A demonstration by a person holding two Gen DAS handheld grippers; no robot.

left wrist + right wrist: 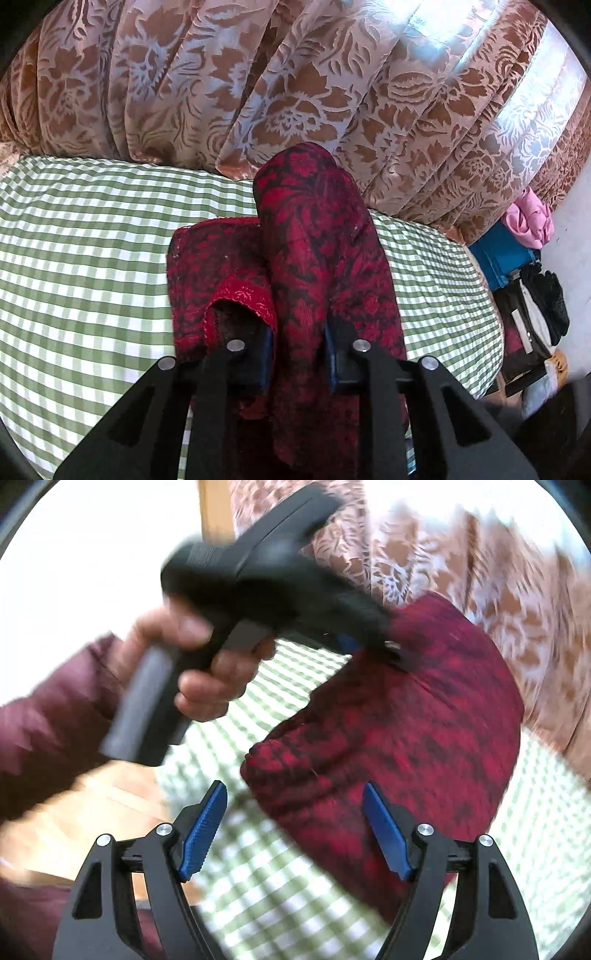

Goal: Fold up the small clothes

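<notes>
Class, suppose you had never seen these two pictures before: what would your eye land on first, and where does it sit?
First the red and black patterned cloth, draped over the green checked bedcover in the middle of both views, a fold clamped in the left gripper. Behind it hangs a brown floral curtain. In the right wrist view the right gripper stands open with nothing between its blue pads.

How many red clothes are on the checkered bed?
1 that I can tell: the red cloth lies across the green checkered bed, pinched by the left gripper. The right gripper is open. Others may be hidden.
</notes>
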